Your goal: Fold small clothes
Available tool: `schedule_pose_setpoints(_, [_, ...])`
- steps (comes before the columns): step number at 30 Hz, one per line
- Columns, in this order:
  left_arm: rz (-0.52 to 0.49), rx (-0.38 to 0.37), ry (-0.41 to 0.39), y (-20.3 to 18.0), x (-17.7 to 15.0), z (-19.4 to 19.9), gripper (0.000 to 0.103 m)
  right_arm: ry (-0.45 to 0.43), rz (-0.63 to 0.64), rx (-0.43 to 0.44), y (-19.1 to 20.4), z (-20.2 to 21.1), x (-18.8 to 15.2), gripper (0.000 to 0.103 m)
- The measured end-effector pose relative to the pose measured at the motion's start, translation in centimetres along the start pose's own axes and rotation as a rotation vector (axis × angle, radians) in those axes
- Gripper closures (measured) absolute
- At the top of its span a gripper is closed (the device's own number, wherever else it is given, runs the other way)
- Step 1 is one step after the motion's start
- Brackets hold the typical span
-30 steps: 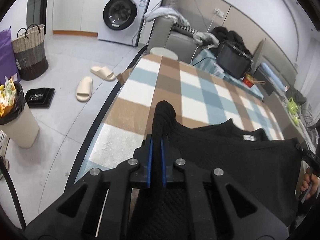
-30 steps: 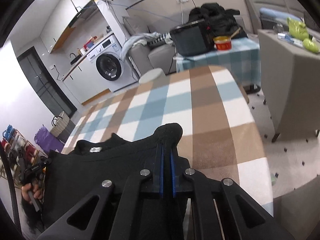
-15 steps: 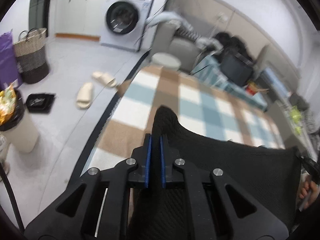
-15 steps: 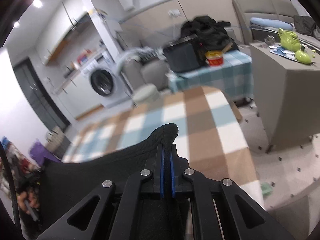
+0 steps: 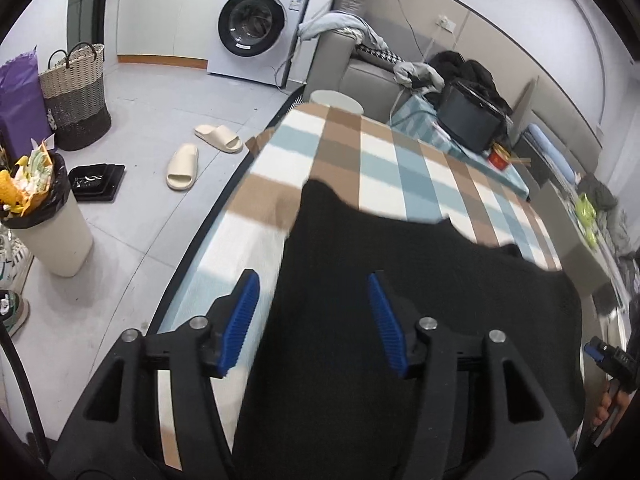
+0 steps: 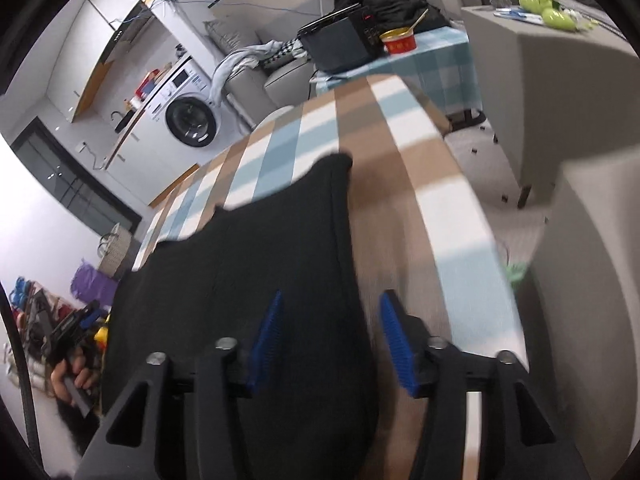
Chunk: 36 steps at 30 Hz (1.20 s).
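Observation:
A black knit garment lies spread on the checked blanket over the table. My left gripper is open, its blue pads on either side of the garment's left edge, gripping nothing. My right gripper is open too, over the garment at its right edge, with the blanket showing between the pads. The garment's two upper corners point away from me. The other gripper shows at the far edge of each view.
A washing machine, a woven basket, a bin with rubbish and two slippers are on the floor to the left. A black appliance and a red cup stand on a side table behind. A grey cabinet is at the right.
Both grippers were shut on the garment's corners and held it up. Now both have opened and let go, and the garment lies flat on the blanket.

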<state>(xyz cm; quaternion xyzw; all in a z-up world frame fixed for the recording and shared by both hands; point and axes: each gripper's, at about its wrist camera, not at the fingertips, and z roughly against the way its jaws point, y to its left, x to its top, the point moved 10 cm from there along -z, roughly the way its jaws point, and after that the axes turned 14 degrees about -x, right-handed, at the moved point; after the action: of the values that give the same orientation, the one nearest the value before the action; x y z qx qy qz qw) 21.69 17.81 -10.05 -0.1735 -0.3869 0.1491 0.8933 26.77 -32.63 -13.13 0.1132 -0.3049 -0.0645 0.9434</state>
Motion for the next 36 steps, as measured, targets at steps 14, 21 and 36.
schedule_pose_setpoints(14, [-0.133,-0.027,0.063,-5.1,-11.7,7.5,0.001,0.081,0.023,0.141,0.2,5.7,-11.9,0.045])
schedule_pose_setpoints(21, [-0.130,-0.042,0.093,-5.5,-14.5,8.1,0.001,0.077,0.063,0.173,1.9,6.5,-14.0,0.047])
schedule_pose_setpoints(36, [-0.113,-0.061,0.110,-5.0,-15.4,8.9,0.001,0.065,0.067,0.174,1.9,5.6,-13.4,0.065])
